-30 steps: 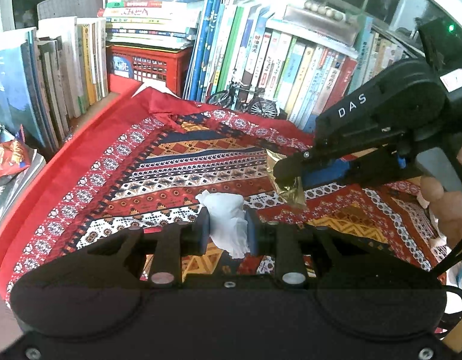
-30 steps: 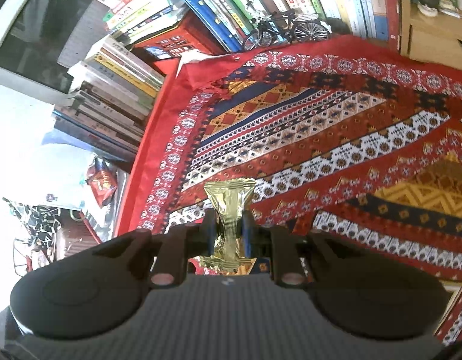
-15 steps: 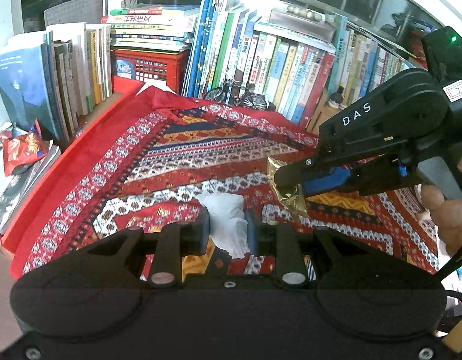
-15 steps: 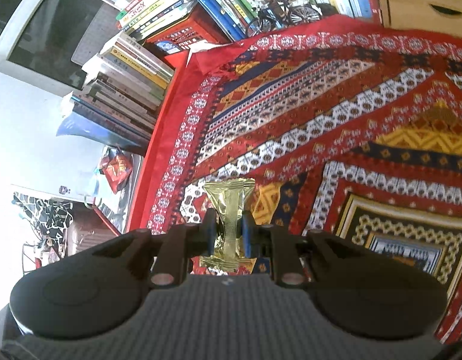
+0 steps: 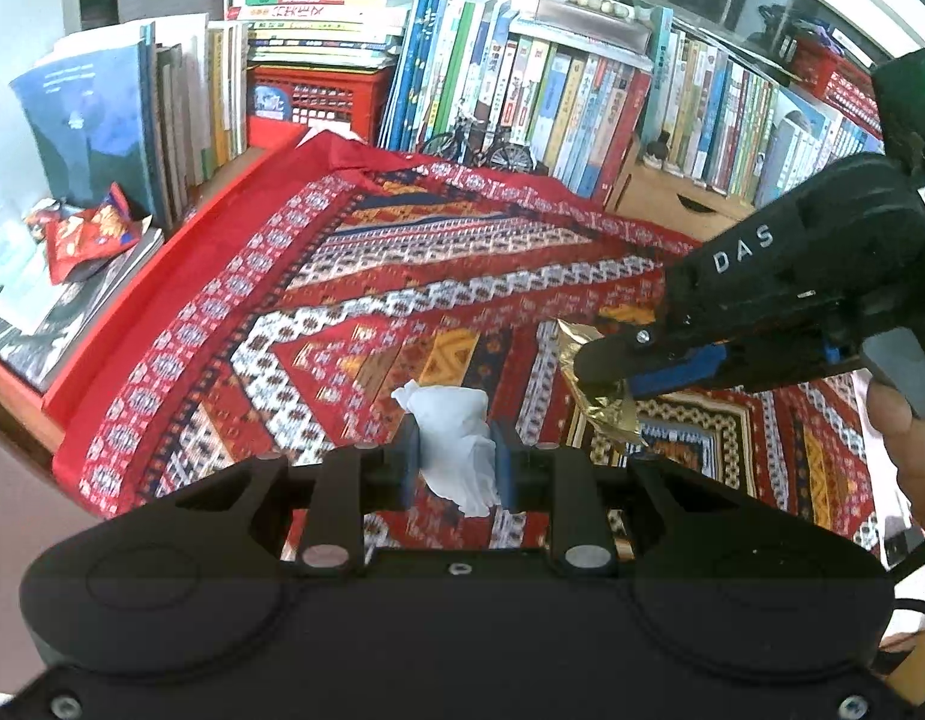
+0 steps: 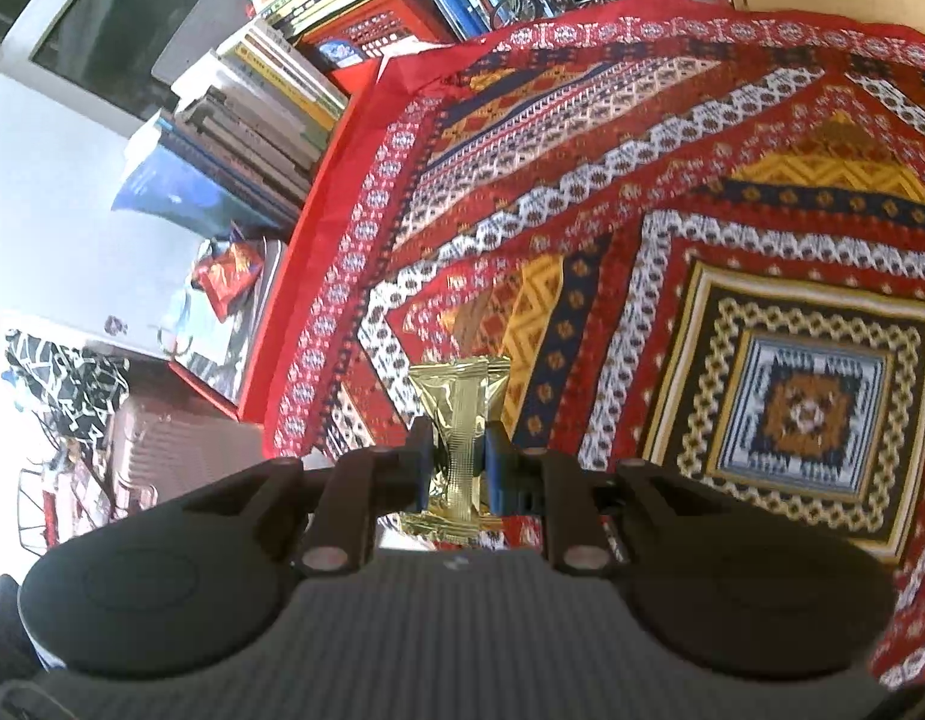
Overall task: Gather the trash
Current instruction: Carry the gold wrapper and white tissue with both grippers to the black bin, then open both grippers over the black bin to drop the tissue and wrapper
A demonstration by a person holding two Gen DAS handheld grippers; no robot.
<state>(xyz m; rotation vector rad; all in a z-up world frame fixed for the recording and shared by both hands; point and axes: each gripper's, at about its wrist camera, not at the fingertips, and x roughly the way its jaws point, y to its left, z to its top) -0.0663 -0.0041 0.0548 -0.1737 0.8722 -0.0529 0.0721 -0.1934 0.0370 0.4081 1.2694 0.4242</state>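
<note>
Patterned cloth (image 5: 354, 324) covers worktop, books (image 5: 522, 78) behind. Left tool (image 5: 456, 465) pinches tissue (image 5: 453, 444); right tool (image 6: 458, 468) pinches gold wrapper (image 6: 459, 414).

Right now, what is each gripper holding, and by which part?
The left gripper pinches a crumpled white tissue across its middle. The right gripper clamps a gold foil wrapper around its middle, along the seam.

Bright daylight, blown-out white at left edge of right view; heavy fisheye bend at edges; slight blur.
</note>
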